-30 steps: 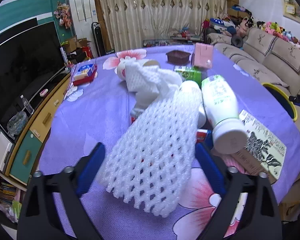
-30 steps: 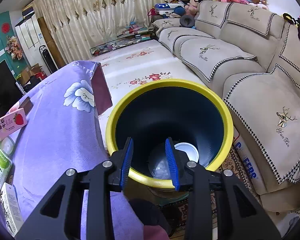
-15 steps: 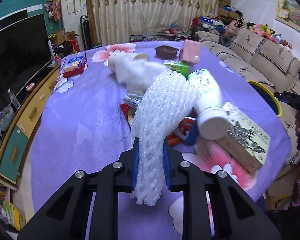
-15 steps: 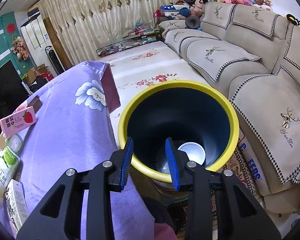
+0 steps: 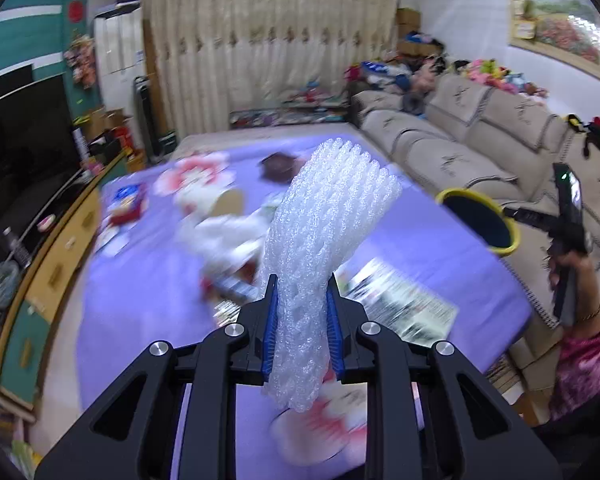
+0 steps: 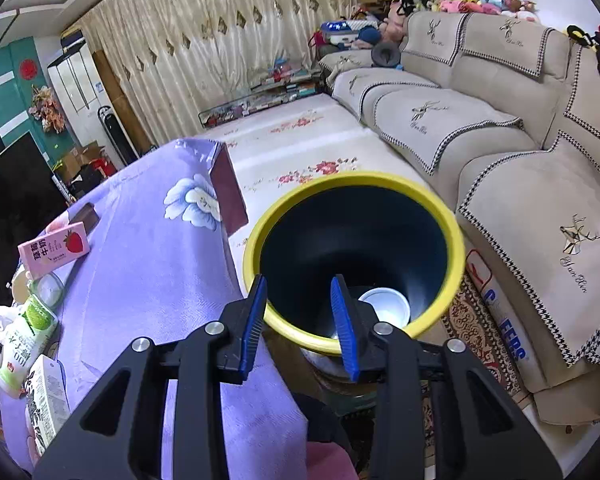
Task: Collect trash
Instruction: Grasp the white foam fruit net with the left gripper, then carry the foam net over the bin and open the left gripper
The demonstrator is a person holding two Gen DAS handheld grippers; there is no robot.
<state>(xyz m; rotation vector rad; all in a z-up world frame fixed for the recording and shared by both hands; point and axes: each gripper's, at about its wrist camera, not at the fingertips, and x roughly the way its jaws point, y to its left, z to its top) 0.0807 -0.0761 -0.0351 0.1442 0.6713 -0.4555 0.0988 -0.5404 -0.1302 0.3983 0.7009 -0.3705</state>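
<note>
My left gripper [image 5: 301, 292] is shut on a white foam fruit net [image 5: 328, 216], which stands up between the blue pads, lifted above the purple flowered tablecloth [image 5: 148, 280]. Blurred trash lies below it: a paper cup [image 5: 220, 200], white tissue, a printed carton [image 5: 400, 304]. The yellow-rimmed dark bin [image 5: 480, 220] stands off the table's right edge. My right gripper [image 6: 300, 284] hovers over that bin [image 6: 356, 256], jaws apart with nothing between them. A white cup [image 6: 384, 308] lies at the bin's bottom.
A beige sofa [image 6: 500, 140] runs along the right beyond the bin. A pink strawberry milk carton [image 6: 54, 248], a green-labelled bottle [image 6: 28, 340] and a printed carton [image 6: 46, 400] lie on the table. A TV [image 5: 20, 160] on a cabinet stands left. A person's hand [image 5: 568, 264] holds the other gripper.
My left gripper closed on the foam net and lifted it off the table, tilting it upright. The right gripper drifted slightly, staying over the bin with the same gap.
</note>
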